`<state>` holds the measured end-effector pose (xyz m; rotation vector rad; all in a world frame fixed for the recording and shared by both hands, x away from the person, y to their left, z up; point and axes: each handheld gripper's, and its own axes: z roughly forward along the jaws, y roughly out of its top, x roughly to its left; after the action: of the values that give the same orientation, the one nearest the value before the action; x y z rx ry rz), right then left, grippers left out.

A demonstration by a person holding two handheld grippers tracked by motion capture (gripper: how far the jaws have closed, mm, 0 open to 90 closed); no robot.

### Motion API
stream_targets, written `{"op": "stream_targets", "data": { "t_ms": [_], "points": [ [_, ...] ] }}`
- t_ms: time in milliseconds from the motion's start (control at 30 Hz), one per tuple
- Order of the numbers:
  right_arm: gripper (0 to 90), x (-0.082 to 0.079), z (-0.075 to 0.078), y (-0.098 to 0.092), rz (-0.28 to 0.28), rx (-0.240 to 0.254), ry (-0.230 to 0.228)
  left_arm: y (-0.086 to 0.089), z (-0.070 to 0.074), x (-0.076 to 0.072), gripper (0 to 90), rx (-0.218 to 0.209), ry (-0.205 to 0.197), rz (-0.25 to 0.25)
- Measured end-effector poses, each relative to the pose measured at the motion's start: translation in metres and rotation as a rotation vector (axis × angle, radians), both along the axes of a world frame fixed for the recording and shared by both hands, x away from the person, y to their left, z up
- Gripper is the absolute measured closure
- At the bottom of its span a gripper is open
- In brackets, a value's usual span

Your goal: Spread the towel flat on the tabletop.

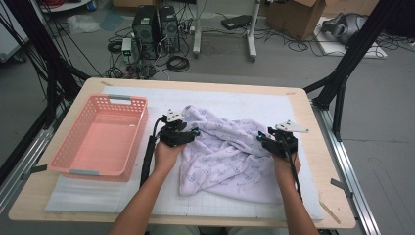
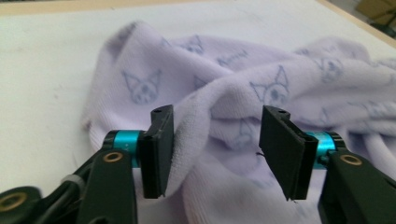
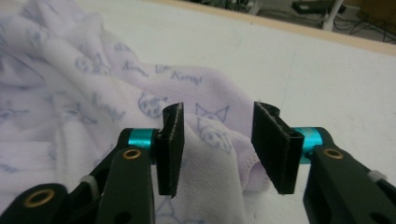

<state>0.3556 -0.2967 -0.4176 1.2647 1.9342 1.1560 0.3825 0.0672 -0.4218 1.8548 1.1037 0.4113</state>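
Wide wooden surface (image 1: 313,147) with rounded corners, covered by a white gridded mat (image 1: 254,105). On the mat, near the middle, a crumpled pale lilac towel (image 1: 225,152) of soft terry cloth, printed with small blue cat-like faces and words. Left of the towel, well apart from its bulk, a rectangular pink plastic basket (image 1: 105,103) with perforated walls and grey handles, standing upright.

At the towel's left upper edge, the left claw (image 1: 195,132) (image 2: 215,147), held by a hand (image 1: 166,154) coming from below. Jaws parted about halfway, with a thick fold of the towel lying between them; the fold touching the inner face of one jaw, the other jaw standing free of the cloth, so no real grip seen.

At the towel's right edge, the right claw (image 1: 259,137) (image 3: 217,149), held by the other hand (image 1: 284,164). Jaws also parted about halfway, a hemmed corner of the towel lying loose between them, pressed by neither pad.
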Motion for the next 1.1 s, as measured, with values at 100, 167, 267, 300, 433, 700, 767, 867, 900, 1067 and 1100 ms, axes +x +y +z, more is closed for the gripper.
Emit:
{"op": "stream_targets", "data": {
  "t_ms": [100, 167, 267, 300, 433, 700, 767, 867, 900, 1067, 1100],
  "points": [
    [50.5, -0.011, 0.006, -0.009, 0.041, 0.057, -0.008, -0.002, 0.0, -0.014, 40.8, 0.013, -0.028, -0.033],
    [50.1, -0.018, 0.009, -0.014, 0.074, 0.047, -0.005, 0.0, -0.001, -0.021, 40.3, 0.018, -0.015, -0.052],
    [46.5, -0.03, 0.007, -0.021, 0.138, 0.074, 0.037, 0.005, -0.002, -0.034, 39.8, -0.009, -0.012, -0.089],
    [44.8, -0.033, 0.006, -0.023, 0.15, 0.066, 0.047, 0.007, -0.002, -0.039, 39.3, -0.008, -0.011, -0.105],
    [43.2, -0.047, -0.004, -0.029, 0.185, 0.046, 0.11, 0.013, -0.008, -0.055, 37.3, 0.005, 0.015, -0.164],
    [41.0, -0.067, -0.013, -0.034, 0.242, 0.036, 0.139, 0.024, -0.021, -0.08, 36.6, -0.035, 0.038, -0.221],
    [40.9, -0.072, -0.012, -0.033, 0.251, 0.045, 0.134, 0.022, -0.021, -0.083, 36.5, -0.014, 0.031, -0.232],
    [40.9, -0.078, -0.011, -0.031, 0.261, 0.046, 0.132, 0.02, -0.023, -0.087, 35.2, -0.022, 0.028, -0.256],
    [41.0, -0.079, -0.011, -0.03, 0.268, 0.04, 0.133, 0.019, -0.024, -0.088, 34.1, -0.019, 0.026, -0.276],
    [42.8, -0.081, -0.017, -0.021, 0.312, -0.02, 0.168, 0.01, -0.026, -0.09, 33.7, 0.0, 0.044, -0.306],
    [43.2, -0.08, -0.019, -0.019, 0.319, -0.04, 0.18, 0.009, -0.027, -0.09, 33.7, 0.01, 0.05, -0.316]
  ]
}}
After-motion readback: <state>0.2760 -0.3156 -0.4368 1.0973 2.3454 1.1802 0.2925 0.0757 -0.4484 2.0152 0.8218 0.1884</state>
